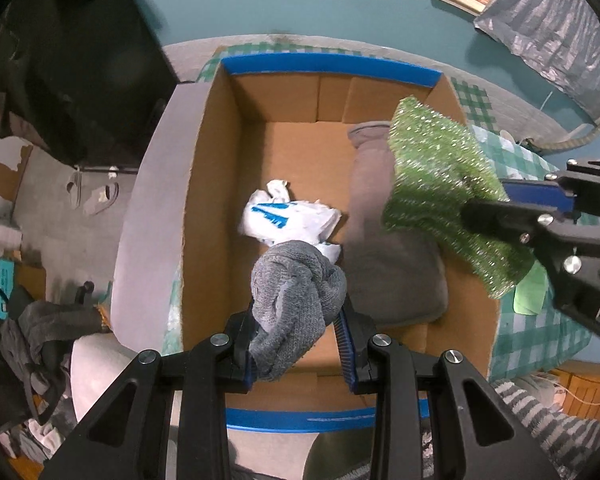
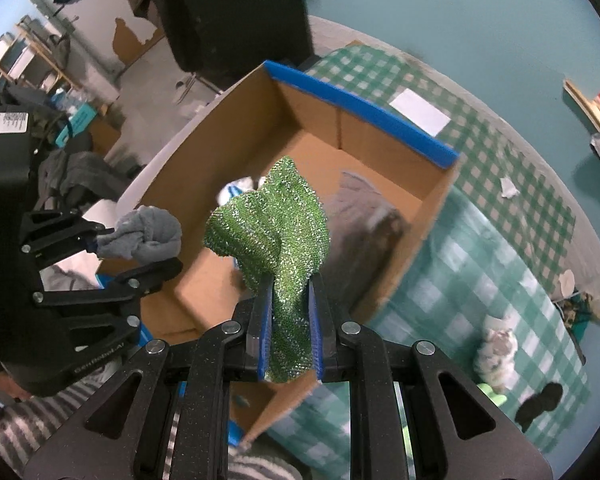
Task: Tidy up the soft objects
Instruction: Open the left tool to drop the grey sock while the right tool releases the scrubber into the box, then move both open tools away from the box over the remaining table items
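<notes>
My left gripper [image 1: 298, 316] is shut on a knotted grey knit sock [image 1: 296, 292] and holds it over the near end of an open cardboard box [image 1: 204, 184] with blue-taped rims. My right gripper [image 2: 290, 304] is shut on a sparkly green scrub cloth [image 2: 272, 220] and holds it above the box's right side; the cloth also shows in the left wrist view [image 1: 440, 188]. Inside the box lie a crumpled white and blue plastic bag [image 1: 284, 220] and a grey cushion [image 1: 384, 248]. The left gripper and sock show in the right wrist view [image 2: 148, 236].
The box [image 2: 416, 232] stands on a round table with a green checked cloth [image 2: 480, 240]. On the cloth lie a white card [image 2: 420, 112], a small stuffed toy [image 2: 496, 352] and a dark round object [image 2: 540, 400]. A dark cabinet [image 1: 72, 64] and cluttered floor are at left.
</notes>
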`<state>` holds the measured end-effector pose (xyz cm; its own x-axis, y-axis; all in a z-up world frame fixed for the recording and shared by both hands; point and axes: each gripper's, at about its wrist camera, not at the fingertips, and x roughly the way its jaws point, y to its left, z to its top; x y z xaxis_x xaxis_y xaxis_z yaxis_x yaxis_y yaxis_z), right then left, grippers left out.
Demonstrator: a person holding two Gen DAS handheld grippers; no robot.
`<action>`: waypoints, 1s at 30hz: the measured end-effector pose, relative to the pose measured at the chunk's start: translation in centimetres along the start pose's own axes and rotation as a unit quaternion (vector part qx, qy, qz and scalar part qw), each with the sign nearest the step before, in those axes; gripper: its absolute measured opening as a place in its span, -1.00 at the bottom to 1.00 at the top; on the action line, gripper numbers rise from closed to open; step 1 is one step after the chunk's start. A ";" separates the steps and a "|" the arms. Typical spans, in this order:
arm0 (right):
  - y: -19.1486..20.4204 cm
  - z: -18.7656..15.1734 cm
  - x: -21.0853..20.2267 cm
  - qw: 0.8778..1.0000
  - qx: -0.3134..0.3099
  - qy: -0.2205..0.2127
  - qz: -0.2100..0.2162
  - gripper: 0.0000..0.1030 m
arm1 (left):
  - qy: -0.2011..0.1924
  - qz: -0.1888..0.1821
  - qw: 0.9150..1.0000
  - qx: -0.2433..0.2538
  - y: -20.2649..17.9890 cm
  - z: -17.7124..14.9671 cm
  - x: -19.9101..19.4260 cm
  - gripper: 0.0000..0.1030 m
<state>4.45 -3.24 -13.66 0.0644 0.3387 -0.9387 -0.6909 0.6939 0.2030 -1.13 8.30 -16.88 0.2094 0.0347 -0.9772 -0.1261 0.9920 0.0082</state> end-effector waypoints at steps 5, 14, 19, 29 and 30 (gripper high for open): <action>1.2 0.6 1.1 1.000 -0.006 0.007 0.000 -0.70 | 0.011 0.000 1.000 -0.005 0.9 -0.1 0.9 -0.36; 1.1 1.2 1.3 1.000 0.011 0.002 -0.018 -0.04 | 0.016 -0.003 1.000 -0.018 2.1 -0.2 1.0 0.06; 0.7 1.1 0.7 1.000 0.017 -0.006 -0.026 0.21 | 0.009 -0.008 1.000 -0.024 2.6 -0.2 0.7 0.29; -2.2 -0.7 -1.2 0.998 0.052 -0.012 -0.031 0.24 | 0.002 -0.005 0.999 -0.041 3.6 -0.5 0.1 0.30; -2.5 -1.0 -1.4 0.998 0.055 -0.012 -0.032 0.24 | 0.001 -0.006 0.999 -0.042 3.7 -0.6 0.1 0.30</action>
<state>5.41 -6.07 -13.11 0.1253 0.3055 -0.9439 -0.6015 0.7800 0.1726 -2.11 11.87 -17.03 0.2085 0.0227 -0.9778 -0.2052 0.9785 -0.0210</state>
